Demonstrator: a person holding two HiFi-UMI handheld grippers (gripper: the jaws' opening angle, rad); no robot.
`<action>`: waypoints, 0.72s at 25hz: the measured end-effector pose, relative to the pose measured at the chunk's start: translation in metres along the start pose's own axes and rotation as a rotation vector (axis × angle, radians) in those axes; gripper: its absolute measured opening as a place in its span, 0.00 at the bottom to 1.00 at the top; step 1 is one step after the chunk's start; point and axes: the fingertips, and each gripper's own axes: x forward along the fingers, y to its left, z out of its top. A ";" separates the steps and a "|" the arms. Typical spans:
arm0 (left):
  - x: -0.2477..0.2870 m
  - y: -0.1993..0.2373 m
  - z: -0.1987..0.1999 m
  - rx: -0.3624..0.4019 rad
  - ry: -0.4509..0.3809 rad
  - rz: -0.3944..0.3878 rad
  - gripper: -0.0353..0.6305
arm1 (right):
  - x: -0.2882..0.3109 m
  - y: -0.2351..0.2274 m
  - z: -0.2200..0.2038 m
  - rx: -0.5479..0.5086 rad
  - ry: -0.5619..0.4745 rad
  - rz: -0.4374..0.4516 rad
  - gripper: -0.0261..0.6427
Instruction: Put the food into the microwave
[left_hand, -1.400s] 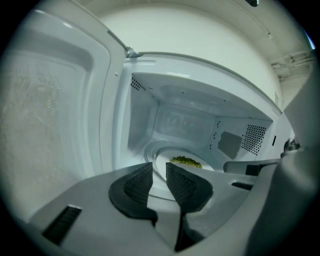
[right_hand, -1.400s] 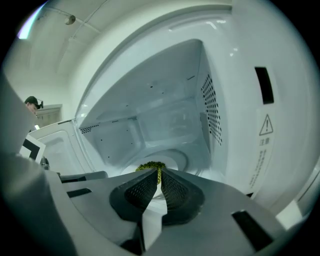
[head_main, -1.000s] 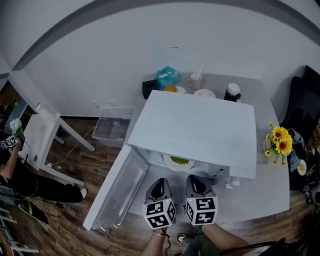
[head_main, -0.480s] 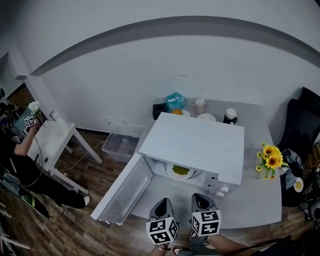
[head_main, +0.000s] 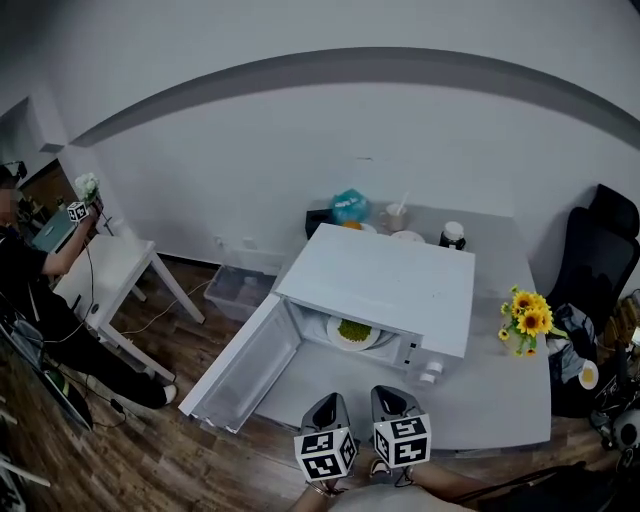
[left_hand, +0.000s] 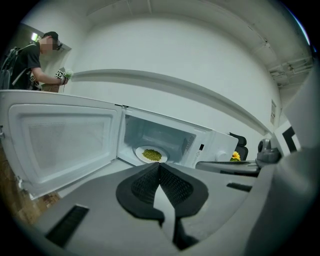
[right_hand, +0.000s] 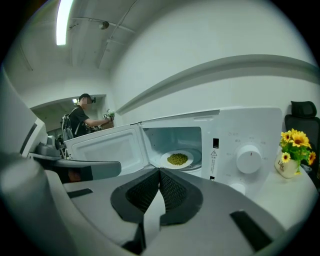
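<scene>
White wall (head_main: 250, 160), grey band (head_main: 330, 62) running across it high up. Dark wood-plank floor (head_main: 140, 450). Grey table (head_main: 500, 390) against wall. White side table (head_main: 105, 270) at left, well apart from it. Clear plastic box (head_main: 238, 292) on floor between the two, near wall. Black chair (head_main: 592, 250) at right edge, just beside table. Strip light (right_hand: 64, 20) on ceiling, lit, in right gripper view.
</scene>
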 end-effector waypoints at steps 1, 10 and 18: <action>0.000 -0.001 0.001 0.001 -0.003 0.000 0.06 | 0.000 0.001 -0.001 -0.002 0.002 0.004 0.06; 0.000 -0.001 0.010 -0.001 -0.024 0.014 0.06 | -0.002 0.003 0.001 0.002 -0.009 0.009 0.06; -0.001 0.003 0.009 0.001 -0.019 0.018 0.06 | 0.000 0.005 -0.005 -0.006 0.019 0.019 0.06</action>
